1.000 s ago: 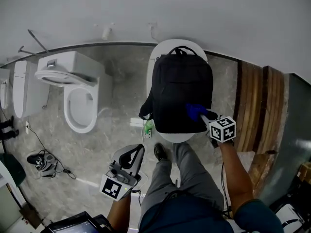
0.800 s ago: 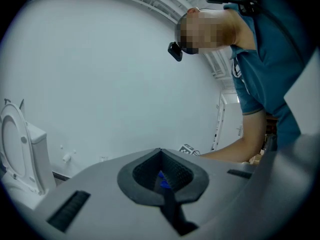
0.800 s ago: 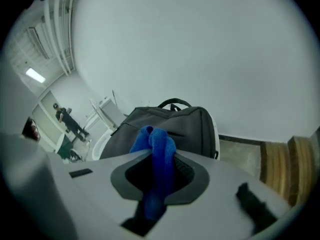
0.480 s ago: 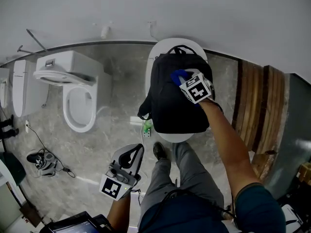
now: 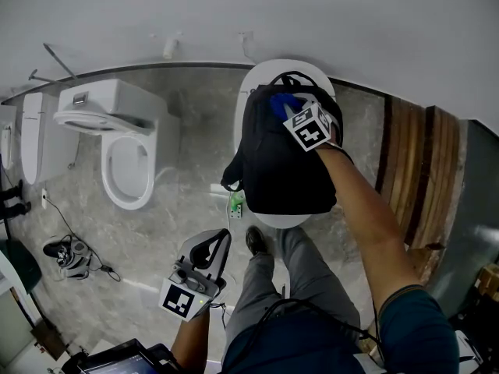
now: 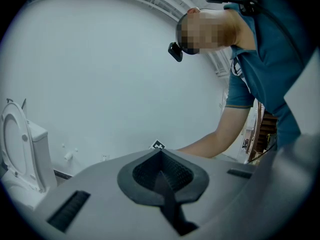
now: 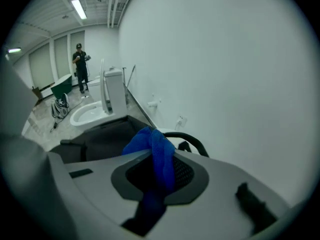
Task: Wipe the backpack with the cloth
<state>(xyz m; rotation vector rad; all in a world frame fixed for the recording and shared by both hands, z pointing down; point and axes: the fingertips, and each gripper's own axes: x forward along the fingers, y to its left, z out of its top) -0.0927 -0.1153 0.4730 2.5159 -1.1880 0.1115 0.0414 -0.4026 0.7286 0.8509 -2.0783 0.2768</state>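
A black backpack [image 5: 281,162] lies on a closed white toilet lid [image 5: 248,92], its carry handle [image 7: 187,139] toward the wall. My right gripper [image 5: 287,109] is shut on a blue cloth [image 5: 282,103] and presses it on the backpack's top end near the handle. In the right gripper view the blue cloth [image 7: 154,151] bunches out between the jaws over the black backpack [image 7: 107,136]. My left gripper [image 5: 209,249] hangs low beside the person's leg, away from the backpack, shut with nothing in it [image 6: 162,184].
A second white toilet [image 5: 117,139] with its seat up stands to the left. Cables and a small device [image 5: 69,257] lie on the grey marble floor. Wooden steps [image 5: 417,170] run along the right. A white wall [image 5: 234,14] is right behind the backpack.
My right gripper has carried the blue cloth up the backpack, from its lower right corner to the top end by the handle. The left gripper has stayed put.
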